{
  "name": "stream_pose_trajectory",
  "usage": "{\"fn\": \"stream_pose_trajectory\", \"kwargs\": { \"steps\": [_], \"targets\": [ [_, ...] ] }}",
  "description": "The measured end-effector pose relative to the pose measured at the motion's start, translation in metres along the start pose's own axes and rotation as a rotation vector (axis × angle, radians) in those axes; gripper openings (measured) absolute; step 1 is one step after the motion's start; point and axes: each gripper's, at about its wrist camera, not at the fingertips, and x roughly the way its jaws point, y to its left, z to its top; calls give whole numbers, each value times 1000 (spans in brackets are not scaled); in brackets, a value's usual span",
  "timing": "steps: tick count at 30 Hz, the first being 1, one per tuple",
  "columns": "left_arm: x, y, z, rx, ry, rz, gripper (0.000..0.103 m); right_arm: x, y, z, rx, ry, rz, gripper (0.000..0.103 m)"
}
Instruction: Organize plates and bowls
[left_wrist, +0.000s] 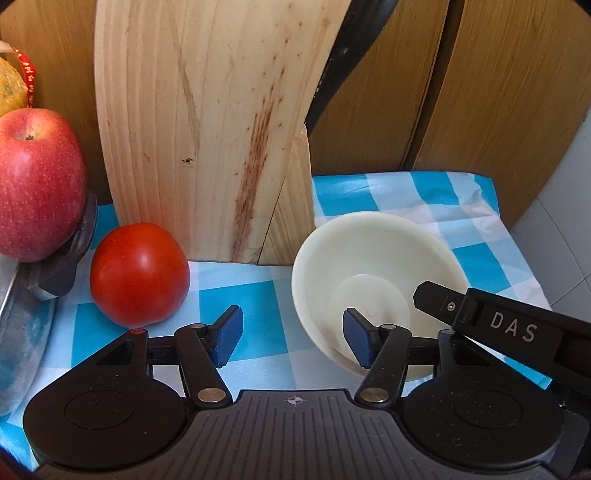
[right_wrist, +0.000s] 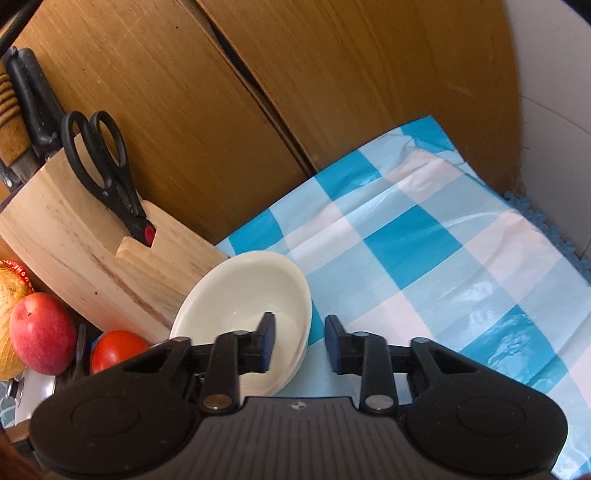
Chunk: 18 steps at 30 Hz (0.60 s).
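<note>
A stack of cream-white bowls (left_wrist: 369, 266) sits on the blue-and-white checked cloth (left_wrist: 243, 295), right of centre in the left wrist view. My left gripper (left_wrist: 291, 338) is open; its right finger reaches over the bowl's near rim, its left finger is outside, above the cloth. In the right wrist view the same bowls (right_wrist: 240, 295) lie left of centre. My right gripper (right_wrist: 300, 341) is open and straddles the bowl's right rim: left finger inside, right finger outside. Part of the right gripper, marked DAS (left_wrist: 513, 326), shows over the bowl.
A wooden cutting board (left_wrist: 207, 122) leans on the wooden wall behind the bowls. A tomato (left_wrist: 139, 273) and an apple (left_wrist: 37, 184) sit at left, by a metal tray (left_wrist: 14, 325). Black scissors (right_wrist: 107, 170) hang on the board. Checked cloth (right_wrist: 424, 258) extends right.
</note>
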Motion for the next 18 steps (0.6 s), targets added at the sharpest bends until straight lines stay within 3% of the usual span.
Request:
{"fn": "stream_pose_trajectory", "kwargs": {
  "steps": [6, 8, 11, 18],
  "targets": [
    [9, -1, 0, -9, 22, -6, 54, 4, 2, -3, -12, 22, 24, 12],
    [9, -2, -1, 0, 22, 3, 41, 5, 3, -4, -22, 28, 32, 10],
    [8, -6, -1, 19, 16, 13, 32, 4, 5, -4, -28, 33, 39, 9],
    [2, -5, -4, 4, 15, 3, 30, -9, 13, -6, -48, 31, 36, 9]
  ]
}}
